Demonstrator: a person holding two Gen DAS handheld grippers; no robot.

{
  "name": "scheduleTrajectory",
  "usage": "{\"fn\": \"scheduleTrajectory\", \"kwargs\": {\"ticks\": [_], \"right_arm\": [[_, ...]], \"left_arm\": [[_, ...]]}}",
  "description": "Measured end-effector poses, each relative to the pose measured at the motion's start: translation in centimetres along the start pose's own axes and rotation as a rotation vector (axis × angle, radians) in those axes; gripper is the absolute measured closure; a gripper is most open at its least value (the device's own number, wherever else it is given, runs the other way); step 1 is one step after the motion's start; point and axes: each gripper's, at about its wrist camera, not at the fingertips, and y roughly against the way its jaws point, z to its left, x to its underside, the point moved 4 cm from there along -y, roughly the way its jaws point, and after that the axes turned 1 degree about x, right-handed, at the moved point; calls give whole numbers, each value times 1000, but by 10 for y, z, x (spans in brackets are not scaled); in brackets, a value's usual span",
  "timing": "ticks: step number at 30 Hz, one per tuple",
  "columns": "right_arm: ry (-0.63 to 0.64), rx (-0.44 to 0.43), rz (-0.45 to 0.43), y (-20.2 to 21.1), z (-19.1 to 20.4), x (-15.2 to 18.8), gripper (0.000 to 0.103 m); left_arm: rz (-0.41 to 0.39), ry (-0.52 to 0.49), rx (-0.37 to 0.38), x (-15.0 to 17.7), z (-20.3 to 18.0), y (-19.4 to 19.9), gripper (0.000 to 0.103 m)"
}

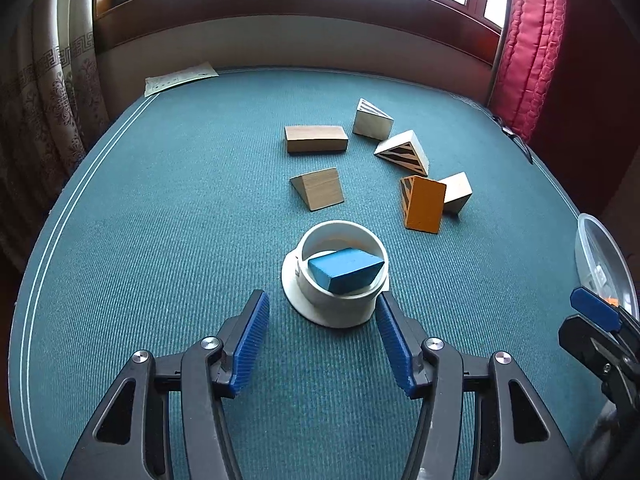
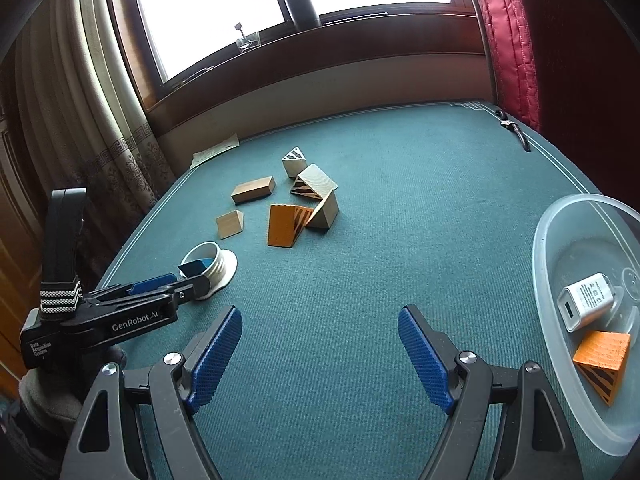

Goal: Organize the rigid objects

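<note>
A blue block (image 1: 344, 270) lies tilted in a white cup (image 1: 340, 304) on the green table (image 1: 160, 240), one end poking over the rim. My left gripper (image 1: 321, 295) stands open just in front of the cup, its blue pads apart on either side of the cup's near wall and gripping nothing. The right wrist view shows the same cup (image 2: 212, 264), blue block (image 2: 195, 267) and left gripper (image 2: 180, 278) from the side. Over bare cloth, my right gripper (image 2: 320, 316) is open and empty. Its tip (image 1: 592, 308) shows at the right edge.
Loose blocks lie beyond the cup: a long wooden block (image 1: 316, 139), a wooden wedge (image 1: 320, 189), an orange block (image 1: 424, 208), two striped prisms (image 1: 404, 152) (image 1: 372, 120). A clear plastic bowl (image 2: 580, 240) at the right holds a white charger (image 2: 588, 300) and an orange block (image 2: 604, 356).
</note>
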Motion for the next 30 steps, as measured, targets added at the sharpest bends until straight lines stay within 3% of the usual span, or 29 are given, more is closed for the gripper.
{"fn": "scheduleTrajectory", "kwargs": {"ticks": [9,16,30], "right_arm": [[89,-94,34,-21,52,-9,28],[161,-144,70,-45,92,-15,47],[253,-111,96,-87,121,-21,59]], "left_arm": [[-44,3,-68,11,33,15,46],[-71,12,-92,16,51,25,46],[-79,48,-65,19,63,27,46]]}}
